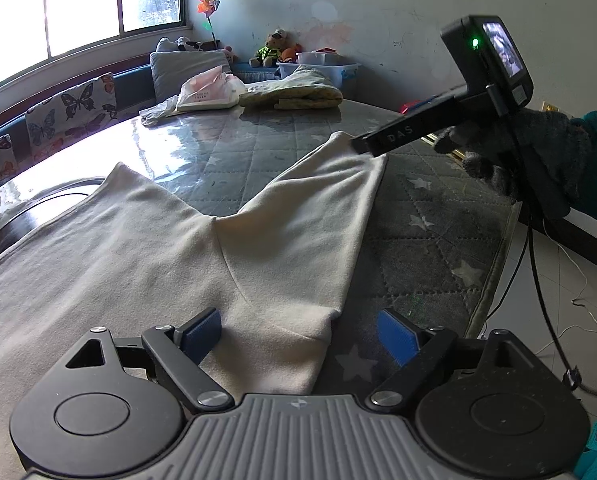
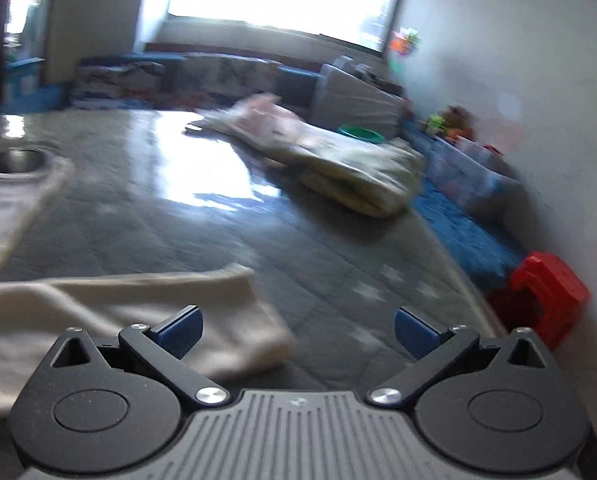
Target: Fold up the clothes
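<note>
A cream-white garment (image 1: 146, 248) lies spread on the grey quilted mat (image 1: 438, 240), with two leg-like parts that fork toward the far side. My left gripper (image 1: 300, 334) is open, its blue pads either side of the garment's near right edge. The right gripper's body (image 1: 402, 134) shows in the left wrist view, held by a gloved hand (image 1: 530, 160) at the far end of the right leg part. In the blurred right wrist view my right gripper (image 2: 296, 334) is open, with the end of that cream part (image 2: 158, 320) under its left pad.
A folded yellowish cloth (image 1: 294, 94) and a pink-white bag (image 1: 208, 92) lie at the mat's far end. Cushions (image 1: 70, 112), plush toys (image 1: 272, 50) and plastic bins (image 1: 326, 66) line the bench by the wall. A red object (image 2: 542, 296) sits beyond the mat's right edge. Cables (image 1: 538, 280) hang at right.
</note>
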The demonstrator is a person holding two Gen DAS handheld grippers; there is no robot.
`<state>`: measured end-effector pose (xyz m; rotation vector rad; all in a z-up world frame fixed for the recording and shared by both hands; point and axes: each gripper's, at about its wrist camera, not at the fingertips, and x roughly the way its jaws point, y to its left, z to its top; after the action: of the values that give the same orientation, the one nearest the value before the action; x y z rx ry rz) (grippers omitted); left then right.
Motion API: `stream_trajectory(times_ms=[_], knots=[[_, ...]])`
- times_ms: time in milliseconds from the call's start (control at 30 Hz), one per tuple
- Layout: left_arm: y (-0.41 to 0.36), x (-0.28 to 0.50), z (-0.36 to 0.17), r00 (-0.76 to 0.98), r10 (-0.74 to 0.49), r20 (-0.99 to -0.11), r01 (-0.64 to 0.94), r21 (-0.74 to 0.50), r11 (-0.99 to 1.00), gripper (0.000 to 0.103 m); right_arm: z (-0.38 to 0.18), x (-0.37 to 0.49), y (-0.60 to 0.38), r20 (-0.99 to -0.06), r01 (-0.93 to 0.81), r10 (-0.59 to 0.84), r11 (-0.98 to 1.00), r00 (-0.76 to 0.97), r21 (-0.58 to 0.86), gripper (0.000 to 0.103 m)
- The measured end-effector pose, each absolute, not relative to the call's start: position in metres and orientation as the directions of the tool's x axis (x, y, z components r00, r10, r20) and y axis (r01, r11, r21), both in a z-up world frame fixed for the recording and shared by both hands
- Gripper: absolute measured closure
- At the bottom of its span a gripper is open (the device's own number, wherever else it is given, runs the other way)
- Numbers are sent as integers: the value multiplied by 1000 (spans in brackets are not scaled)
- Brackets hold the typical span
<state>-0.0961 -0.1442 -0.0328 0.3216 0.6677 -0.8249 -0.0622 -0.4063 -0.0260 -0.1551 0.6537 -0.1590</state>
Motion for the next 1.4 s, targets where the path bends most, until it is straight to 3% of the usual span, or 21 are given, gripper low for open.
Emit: stream_trajectory(times_ms=[233, 333, 1400], knots=[[-144, -97, -32, 494, -570, -657, 763, 12, 647, 15, -30, -68, -325, -601, -229, 52, 948, 797, -221, 0], [-143, -97, -32, 494, -571, -656, 763, 12, 647, 15, -34, -57, -303, -604, -278, 87, 933, 792, -230, 0], [-145, -96, -32, 493, -573, -655, 762, 7, 648, 14, -41, -28, -372, -623, -49, -21, 994, 782, -95, 0]])
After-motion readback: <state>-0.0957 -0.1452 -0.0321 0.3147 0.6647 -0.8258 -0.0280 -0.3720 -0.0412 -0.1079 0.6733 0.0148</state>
